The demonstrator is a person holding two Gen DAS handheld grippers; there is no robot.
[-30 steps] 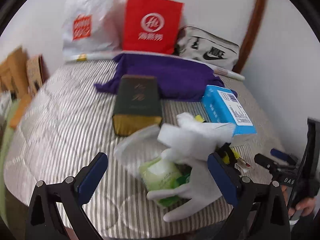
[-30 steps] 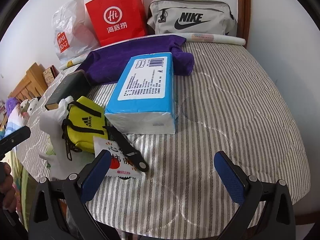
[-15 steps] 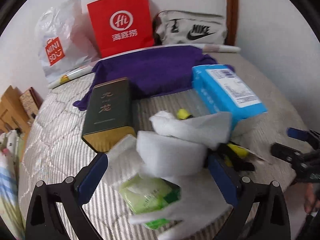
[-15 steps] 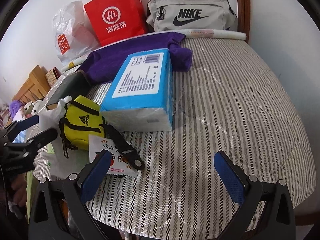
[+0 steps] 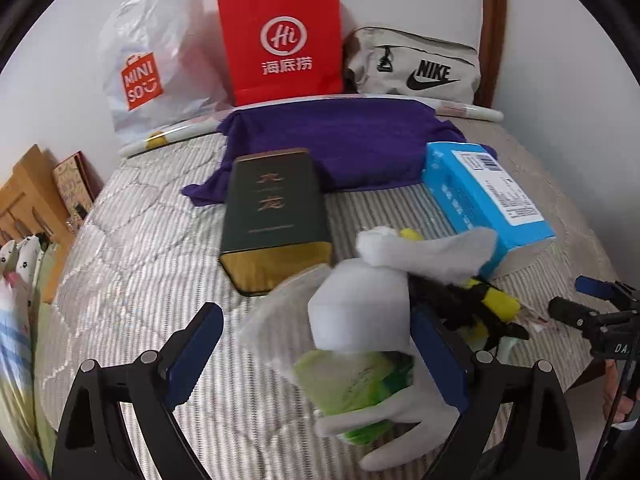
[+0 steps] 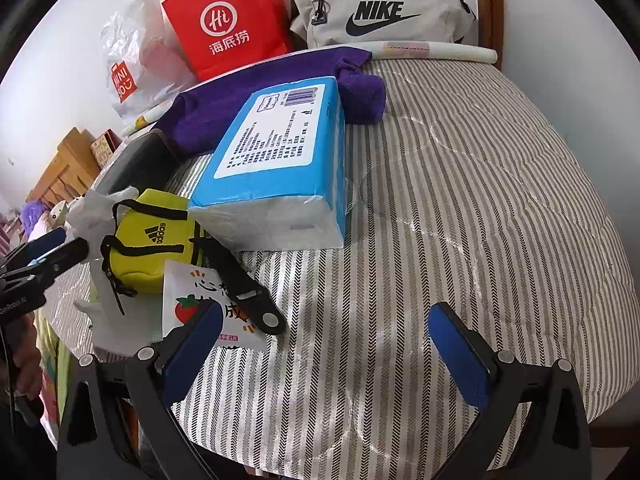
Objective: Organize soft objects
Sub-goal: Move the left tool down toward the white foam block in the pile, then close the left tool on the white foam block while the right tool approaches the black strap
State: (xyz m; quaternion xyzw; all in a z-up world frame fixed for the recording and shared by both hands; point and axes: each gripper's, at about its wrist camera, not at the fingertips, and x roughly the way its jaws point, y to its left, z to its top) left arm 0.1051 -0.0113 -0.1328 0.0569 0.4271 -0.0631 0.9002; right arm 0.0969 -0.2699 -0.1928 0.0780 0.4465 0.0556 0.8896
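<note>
White walls back a bed with a grey striped quilt. Along the wall, left to right, stand a white Miniso plastic bag, a red paper bag and a grey Nike pouch, with a purple towel spread before them. Nearer lie a dark green box, white gloves over a green packet, a yellow Adidas pouch and a blue tissue pack. A printed card is partly hidden under the pouch's black strap. Wooden furniture at far left is cut off by the frame.

The left gripper straddles the gloves, its fingers wide apart and just closing a little, pads not clearly pressing. The right gripper hangs wide open over bare quilt, holding nothing.

Compared with a second ago, the left view shows the gloves larger and closer between the fingers; the right view has barely changed.
</note>
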